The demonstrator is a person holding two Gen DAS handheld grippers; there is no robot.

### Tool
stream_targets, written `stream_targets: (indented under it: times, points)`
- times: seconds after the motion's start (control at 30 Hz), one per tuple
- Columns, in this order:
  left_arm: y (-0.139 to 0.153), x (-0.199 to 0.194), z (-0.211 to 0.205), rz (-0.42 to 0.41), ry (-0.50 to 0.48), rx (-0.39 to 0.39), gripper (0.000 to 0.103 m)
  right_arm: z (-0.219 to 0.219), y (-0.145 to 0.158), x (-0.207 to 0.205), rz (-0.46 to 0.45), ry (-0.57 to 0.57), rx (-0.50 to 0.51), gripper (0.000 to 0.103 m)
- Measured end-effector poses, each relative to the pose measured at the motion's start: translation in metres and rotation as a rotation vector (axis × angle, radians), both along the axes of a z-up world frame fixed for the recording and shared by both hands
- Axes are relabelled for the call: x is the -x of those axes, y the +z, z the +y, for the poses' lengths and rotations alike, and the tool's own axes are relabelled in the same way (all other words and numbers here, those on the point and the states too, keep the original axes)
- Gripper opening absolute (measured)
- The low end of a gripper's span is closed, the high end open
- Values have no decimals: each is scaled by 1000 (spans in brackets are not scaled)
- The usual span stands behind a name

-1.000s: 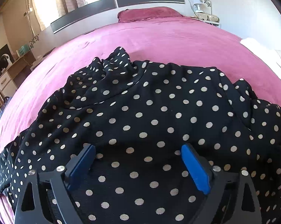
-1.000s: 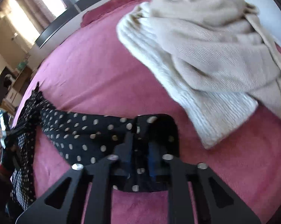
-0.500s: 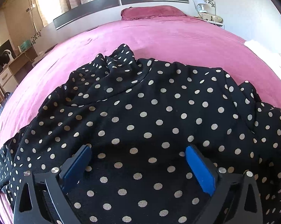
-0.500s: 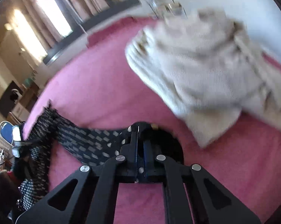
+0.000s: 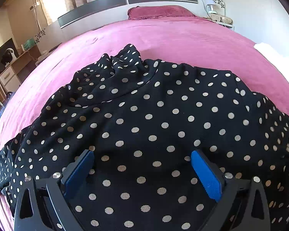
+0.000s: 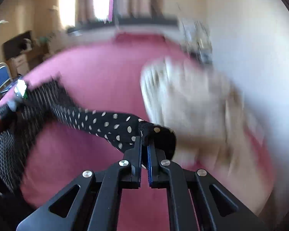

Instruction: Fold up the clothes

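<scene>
A: How many garments are on the bed?
B: Two: one black polka-dot top and one cream knit sweater, blurred.
A: And pillows, tongs?
B: One pink pillow. Two tongs: left tongs, right tongs

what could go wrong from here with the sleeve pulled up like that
1. The right gripper is shut on only the cuff end of the polka-dot sleeve, so the thin fabric may slip out as it swings across.
2. The left gripper is open over the polka-dot garment, not clamping it, so the body may drag and bunch across the pink bedspread.
3. The cream sweater lies close to the cuff and could get snagged.
</scene>
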State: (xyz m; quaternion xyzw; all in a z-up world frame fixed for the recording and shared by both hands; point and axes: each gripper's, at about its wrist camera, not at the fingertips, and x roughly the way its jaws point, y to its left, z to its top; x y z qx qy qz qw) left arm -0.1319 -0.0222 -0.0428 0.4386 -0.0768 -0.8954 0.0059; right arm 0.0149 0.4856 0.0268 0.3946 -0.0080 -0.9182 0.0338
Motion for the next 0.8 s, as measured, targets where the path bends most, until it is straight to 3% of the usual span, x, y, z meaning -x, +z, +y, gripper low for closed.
stream_targets:
  times: [0.13,0.17,0.2,0.23,0.27,0.33,0.4,0.47,0.53,0.57,0.6,0.7,0.8]
  points:
    - [2,3,-1,-27,-20,5,103,11,-50,-24,-42,-109,127,8]
    - [3,5,-1,-37,-26,6,103,14,-61,-30,-48,-136,159,19]
    - [3,6,-1,-46,-32,6,103,18,-65,-33,-61,-159,198,39]
    - [5,8,-2,-60,-42,5,103,23,-65,-34,-80,-180,240,46]
    - [8,10,-2,-74,-53,4,102,28,-64,-38,-95,-195,292,52]
    - [20,7,-1,-38,-69,26,93,37,-55,-50,-105,-238,319,52]
    - [37,-2,4,53,-89,72,91,40,-32,-66,-65,-305,262,52]
    - [46,-5,19,89,-148,77,91,31,-1,-74,13,-341,183,52]
    - [49,-3,36,101,-209,82,91,10,24,-61,97,-297,120,60]
    - [48,3,45,92,-225,81,91,-4,31,-44,108,-258,110,71]
    - [46,9,54,82,-239,79,91,-20,34,-22,102,-212,113,75]
    - [37,34,73,39,-247,62,91,-68,6,49,-42,-118,93,75]
    - [23,58,86,-9,-257,54,92,-87,-36,78,-163,-119,111,75]
